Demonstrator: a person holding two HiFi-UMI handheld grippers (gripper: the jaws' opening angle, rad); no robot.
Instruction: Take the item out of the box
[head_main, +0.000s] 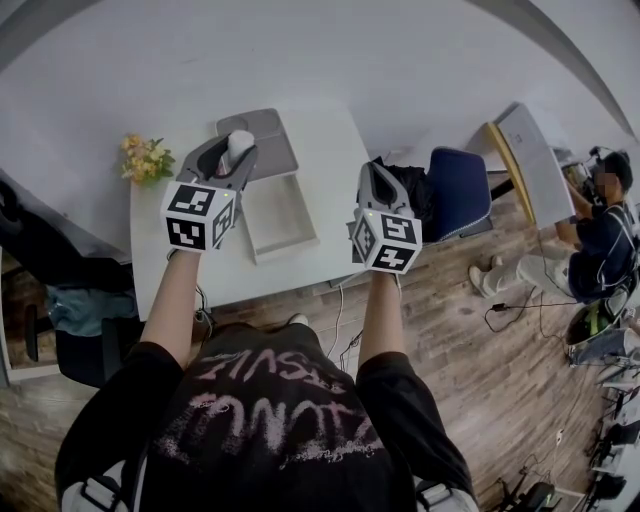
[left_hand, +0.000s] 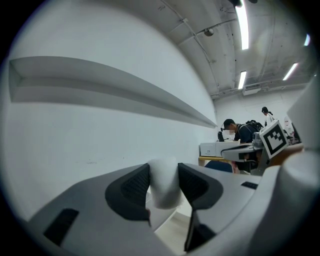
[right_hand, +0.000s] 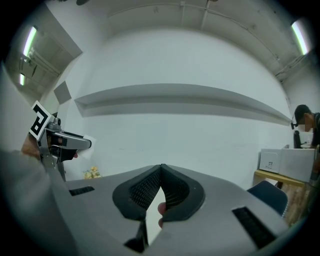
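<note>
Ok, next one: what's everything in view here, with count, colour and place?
table: one, white, centre
box: one, white, open, on the table between the grippers
lid: one, grey, at the box's far end
item: one, white, in the left gripper, above the lid
flowers: one bunch, yellow, table's far left corner
chair: one, blue, right of the table
bystander: one, dark top, far right
left gripper: grey, shut on the item
right gripper: grey, shut, empty, near the table's right edge
</note>
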